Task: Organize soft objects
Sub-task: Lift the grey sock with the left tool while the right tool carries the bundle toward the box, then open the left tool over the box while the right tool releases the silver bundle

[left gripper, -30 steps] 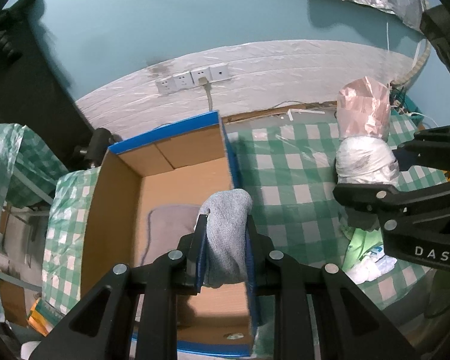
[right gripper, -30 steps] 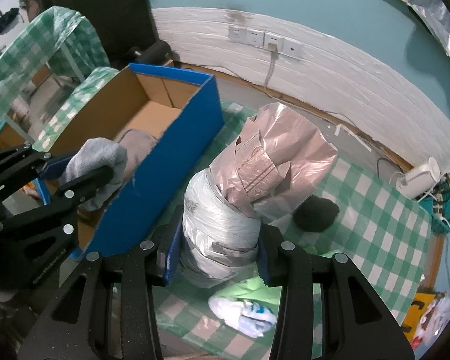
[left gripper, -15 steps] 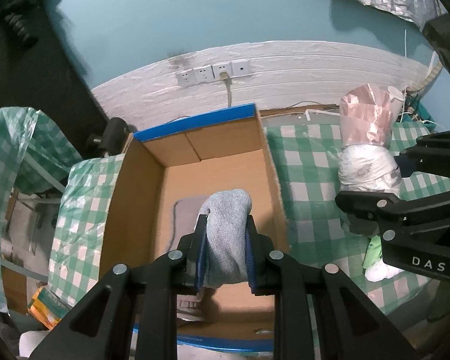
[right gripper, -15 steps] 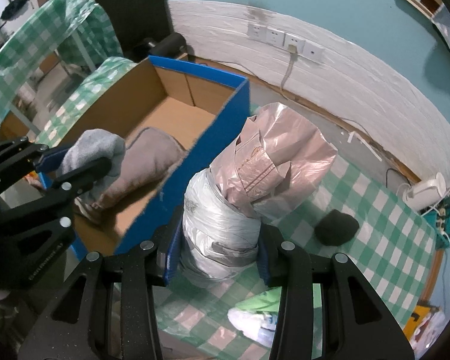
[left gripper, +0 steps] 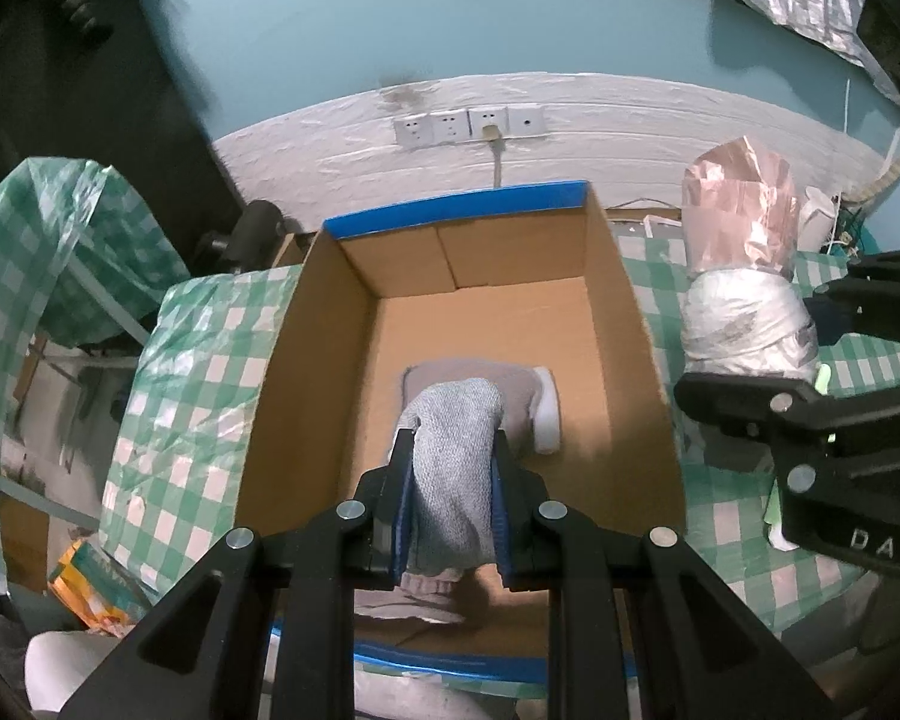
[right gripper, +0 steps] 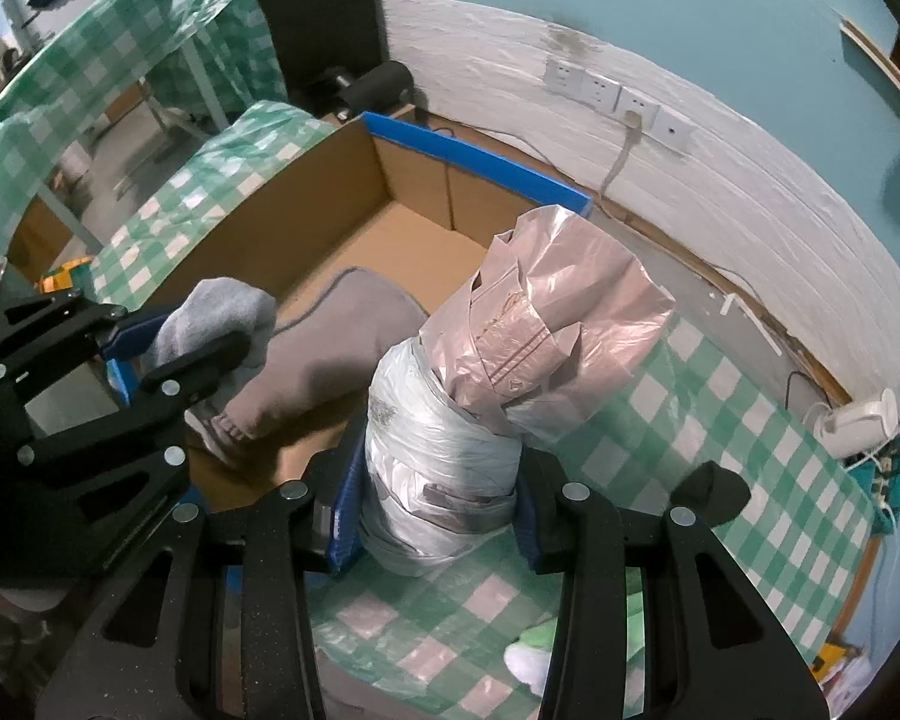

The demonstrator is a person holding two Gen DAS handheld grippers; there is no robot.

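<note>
My left gripper [left gripper: 452, 474] is shut on a light grey knitted sock [left gripper: 453, 468] and hangs over the open cardboard box [left gripper: 330, 324] with blue rims. A grey-brown folded garment [left gripper: 519, 384] lies on the box floor beneath it. My right gripper [right gripper: 441, 516] is shut on a roll of plastic bags [right gripper: 438, 468], white below and pink at the top, held over the box's right wall and the checked tablecloth [right gripper: 720, 420]. In the right wrist view the left gripper [right gripper: 198, 348] with the sock [right gripper: 216, 318] shows at the left, above the garment [right gripper: 336, 354].
A black soft lump [right gripper: 714, 489] and a green and white item [right gripper: 540, 654] lie on the checked cloth to the right of the box. A white wall strip with sockets [left gripper: 468, 126] runs behind. Another checked-cloth table [right gripper: 108, 42] stands at far left.
Both grippers have shifted left relative to the box, each keeping its grip. The left one with the sock now hangs over the box's middle; the bag roll has come to the box's right wall.
</note>
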